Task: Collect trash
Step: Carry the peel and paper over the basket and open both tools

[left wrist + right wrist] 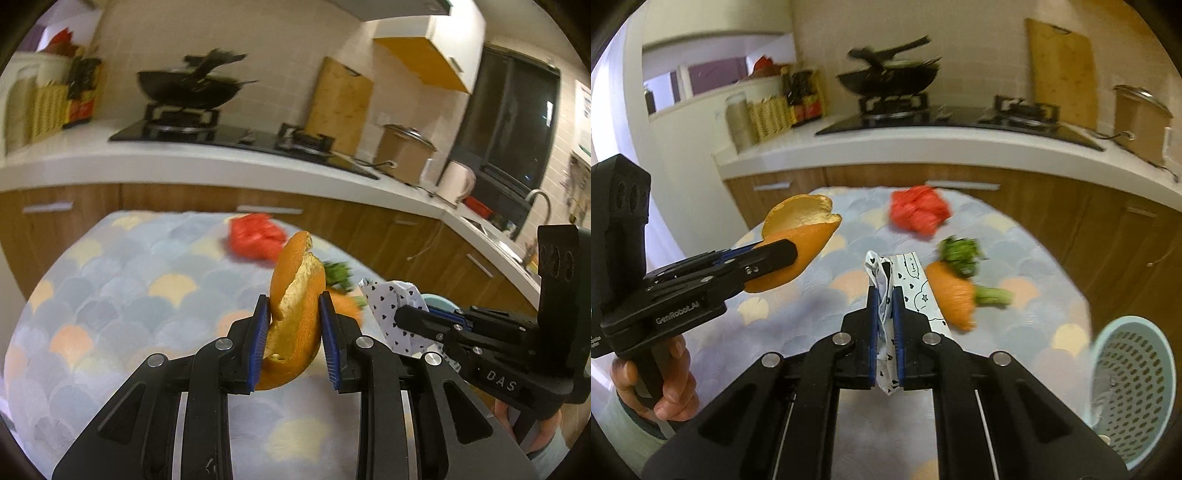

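Note:
My left gripper [293, 308] is shut on a curled orange peel [295, 295], held up above the patterned tablecloth [129, 295]; the same peel [798, 236] shows in the right wrist view in that gripper [790, 251]. My right gripper [885, 291] is shut on a white wrapper with black hearts [886, 280], lifted off the table; the wrapper [391, 306] also hangs at the right of the left wrist view from the right gripper [400, 314]. A crumpled red bag [919, 212] lies at the far side of the table.
A carrot [951, 295] and green stalks [962, 251] lie right of the wrapper. A pale blue perforated basket [1130, 384] stands at the table's right edge. Behind runs a kitchen counter [923, 147] with a wok [890, 79]. A hand [668, 384] grips the left handle.

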`<control>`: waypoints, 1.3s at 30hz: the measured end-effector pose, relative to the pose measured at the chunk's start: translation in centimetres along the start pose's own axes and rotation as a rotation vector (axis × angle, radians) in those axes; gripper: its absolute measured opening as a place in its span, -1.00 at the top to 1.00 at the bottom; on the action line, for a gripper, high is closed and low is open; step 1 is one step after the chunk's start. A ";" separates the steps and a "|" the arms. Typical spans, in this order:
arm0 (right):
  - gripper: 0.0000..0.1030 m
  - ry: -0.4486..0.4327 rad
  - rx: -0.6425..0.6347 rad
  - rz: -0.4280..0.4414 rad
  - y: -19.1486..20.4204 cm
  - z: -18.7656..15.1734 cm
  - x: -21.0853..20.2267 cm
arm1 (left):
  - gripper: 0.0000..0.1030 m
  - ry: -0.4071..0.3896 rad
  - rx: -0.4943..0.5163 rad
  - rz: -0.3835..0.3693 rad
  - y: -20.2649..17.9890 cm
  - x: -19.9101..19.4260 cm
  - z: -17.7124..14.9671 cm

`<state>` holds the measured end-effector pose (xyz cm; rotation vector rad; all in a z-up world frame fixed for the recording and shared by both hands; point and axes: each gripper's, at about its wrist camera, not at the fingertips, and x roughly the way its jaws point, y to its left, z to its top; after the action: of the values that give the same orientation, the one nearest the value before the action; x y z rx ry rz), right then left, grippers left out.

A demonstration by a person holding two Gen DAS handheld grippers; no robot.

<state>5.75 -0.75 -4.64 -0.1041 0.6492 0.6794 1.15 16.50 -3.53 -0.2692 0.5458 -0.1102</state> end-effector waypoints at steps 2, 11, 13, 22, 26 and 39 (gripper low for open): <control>0.89 -0.014 0.015 -0.015 -1.1 0.0 -1.1 | 0.50 -0.004 0.017 -0.022 -1.3 0.1 0.3; 0.89 -0.087 0.126 -0.120 -8.4 -1.4 -6.4 | 0.50 0.027 0.092 -0.122 -8.4 2.5 0.9; 0.89 -0.098 0.155 -0.137 -10.2 -1.9 -7.4 | 0.50 0.043 0.114 -0.146 -10.3 3.5 0.8; 0.89 -0.122 0.288 -0.227 -18.3 -4.9 -10.6 | 0.50 0.109 0.206 -0.241 -18.3 8.7 0.1; 0.89 -0.103 0.355 -0.270 -21.9 -6.6 -10.9 | 0.50 0.151 0.232 -0.276 -21.2 11.4 -0.6; 0.88 0.003 0.564 -0.335 -29.7 -11.5 -9.0 | 0.48 0.359 0.286 -0.340 -27.4 21.1 -4.5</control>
<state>12.65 -32.32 -12.01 0.3034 0.7827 0.1580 15.82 -14.43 -10.04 -0.0590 0.8275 -0.5696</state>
